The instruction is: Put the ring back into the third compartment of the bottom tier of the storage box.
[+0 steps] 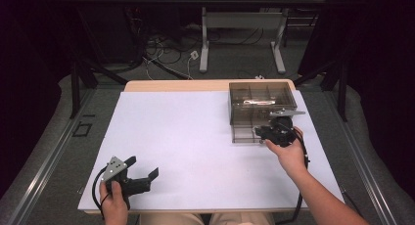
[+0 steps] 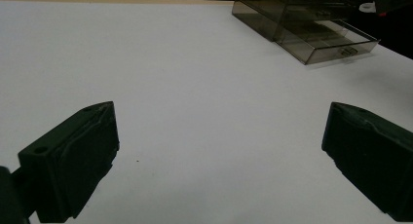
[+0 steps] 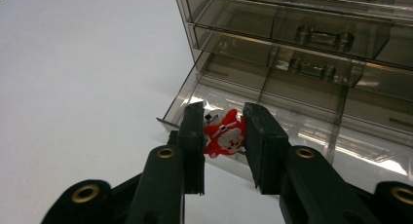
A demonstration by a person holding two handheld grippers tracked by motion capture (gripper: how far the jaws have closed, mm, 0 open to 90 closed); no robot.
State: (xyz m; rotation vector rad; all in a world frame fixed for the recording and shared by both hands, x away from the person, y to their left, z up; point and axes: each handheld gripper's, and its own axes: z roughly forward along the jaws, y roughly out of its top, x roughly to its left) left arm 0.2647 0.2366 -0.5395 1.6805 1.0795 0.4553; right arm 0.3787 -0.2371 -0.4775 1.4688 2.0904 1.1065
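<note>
A small red and white toy figure [image 3: 225,139] sits between the pads of my right gripper [image 3: 224,116], which is shut on it. The toy hangs over the front left corner of the pulled-out bottom drawer [image 3: 311,136] of a smoky clear plastic drawer cabinet [image 3: 292,29]. In the high view the right gripper [image 1: 260,132] is at the front of that cabinet [image 1: 262,95], at the far right of the table. My left gripper [image 1: 143,166] rests low near the front left edge, its jaws wide apart with nothing but bare white surface between them [image 2: 219,131].
A white sheet [image 1: 195,137] covers the tabletop, with a wooden edge along the far side. The cabinet's two upper drawers [image 3: 316,36] are closed. In the left gripper view the open drawer [image 2: 326,41] shows far off at the upper right. Desk legs and cables lie beyond the table.
</note>
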